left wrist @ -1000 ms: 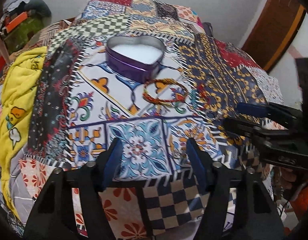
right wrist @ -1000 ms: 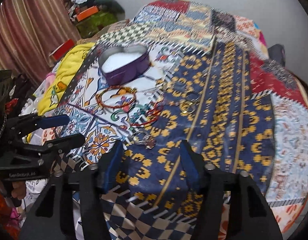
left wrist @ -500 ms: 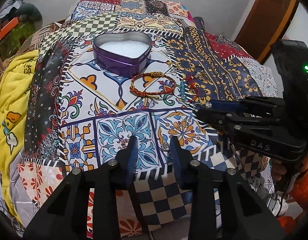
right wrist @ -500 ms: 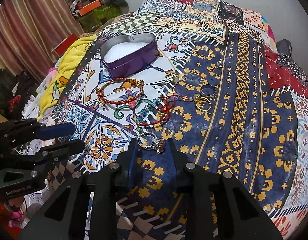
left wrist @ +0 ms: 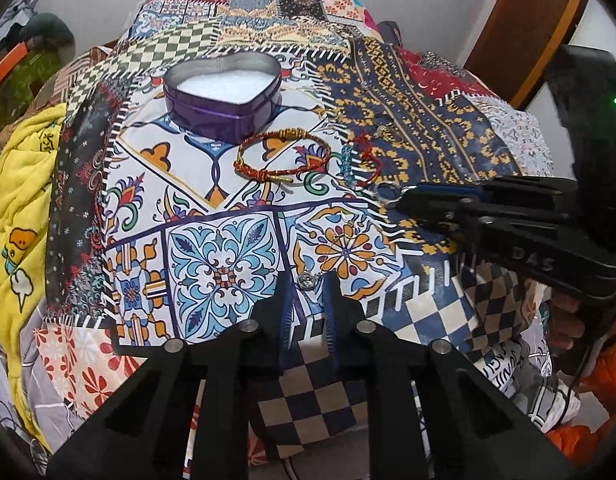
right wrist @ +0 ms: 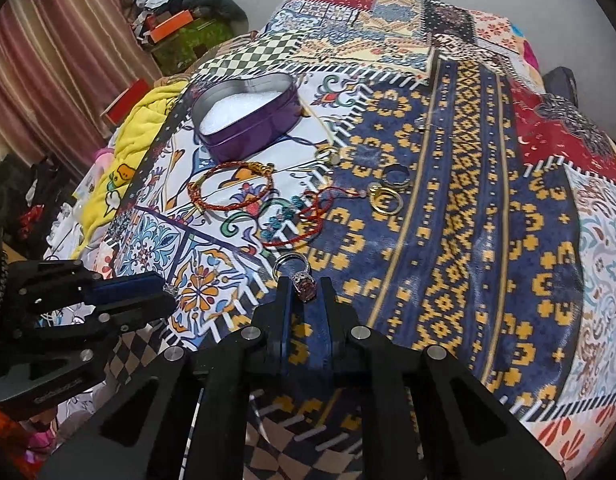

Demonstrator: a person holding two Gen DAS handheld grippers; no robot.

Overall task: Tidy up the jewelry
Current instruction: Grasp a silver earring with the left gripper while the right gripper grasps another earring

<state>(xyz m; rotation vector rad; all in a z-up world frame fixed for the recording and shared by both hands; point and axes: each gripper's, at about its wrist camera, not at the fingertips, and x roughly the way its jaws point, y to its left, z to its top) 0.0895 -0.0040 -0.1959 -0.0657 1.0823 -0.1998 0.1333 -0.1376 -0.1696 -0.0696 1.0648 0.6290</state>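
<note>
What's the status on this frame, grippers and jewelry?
Left gripper closing around a small silver piece. Right gripper closing around the stone ring. Heart tin open, no jewelry inside. Nothing blocking.

We held both grippers low and pointed forward, side by side. The left gripper (left wrist: 306, 280) had its jaws narrowed, with only a small gap between the tips. The right gripper (right wrist: 303, 288) was narrowed in the same way. Part of a hand (left wrist: 564, 320) showed under the right gripper.
</note>
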